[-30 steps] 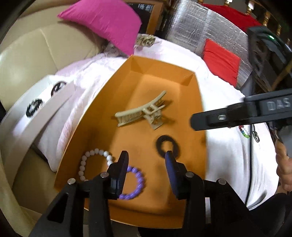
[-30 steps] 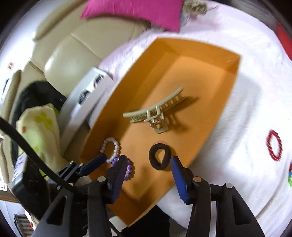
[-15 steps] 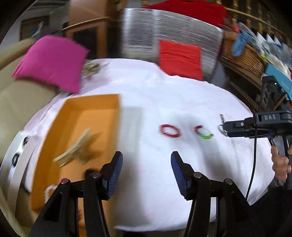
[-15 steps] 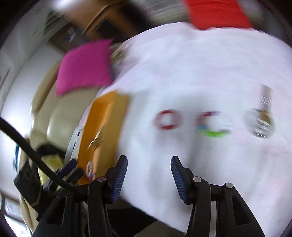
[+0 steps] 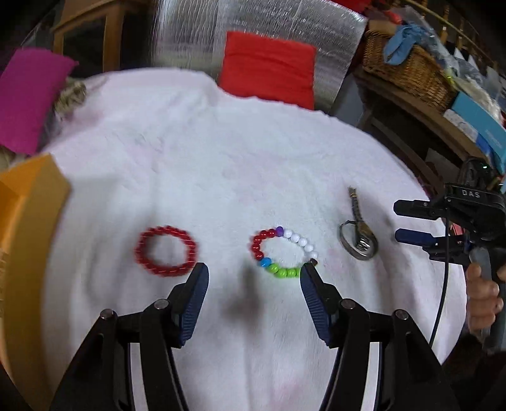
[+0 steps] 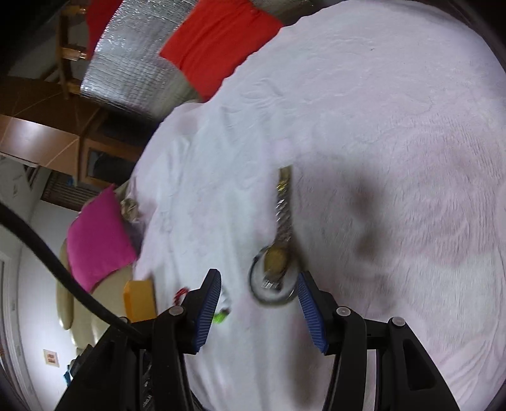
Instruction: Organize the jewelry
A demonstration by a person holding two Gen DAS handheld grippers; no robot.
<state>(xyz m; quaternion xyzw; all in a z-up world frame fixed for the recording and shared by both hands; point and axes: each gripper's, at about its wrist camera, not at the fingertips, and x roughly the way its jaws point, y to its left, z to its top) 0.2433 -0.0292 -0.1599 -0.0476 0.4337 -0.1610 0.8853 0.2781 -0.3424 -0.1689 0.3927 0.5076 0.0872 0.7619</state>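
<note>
- Here, the left wrist view alone lays out the whole row on the white fleece cover (image 5: 240, 151): a red bead bracelet (image 5: 166, 250), a multicoloured bead bracelet (image 5: 283, 252) and a wristwatch (image 5: 359, 232), side by side and apart from one another.
- The left tool (image 5: 253, 275) hovers above the multicoloured bead bracelet; its jaws have just been opening and stand apart with nothing between them.
- Only this view shows the orange tray (image 5: 28, 221), well left of the multicoloured bead bracelet, in more than a sliver, and the right tool (image 5: 411, 221) from the side, beyond the wristwatch, gripped by a hand (image 5: 484, 294).
- The right wrist view shows the wristwatch (image 6: 275, 253) close, blurred, its case between the spread jaws of the right tool (image 6: 257, 284); the pads are not pressing it.
- Around the worktop: a red cushion (image 5: 268, 69) against silver quilted foil (image 5: 253, 28), a pink cushion (image 5: 25, 95), a wicker basket (image 5: 408, 69).
</note>
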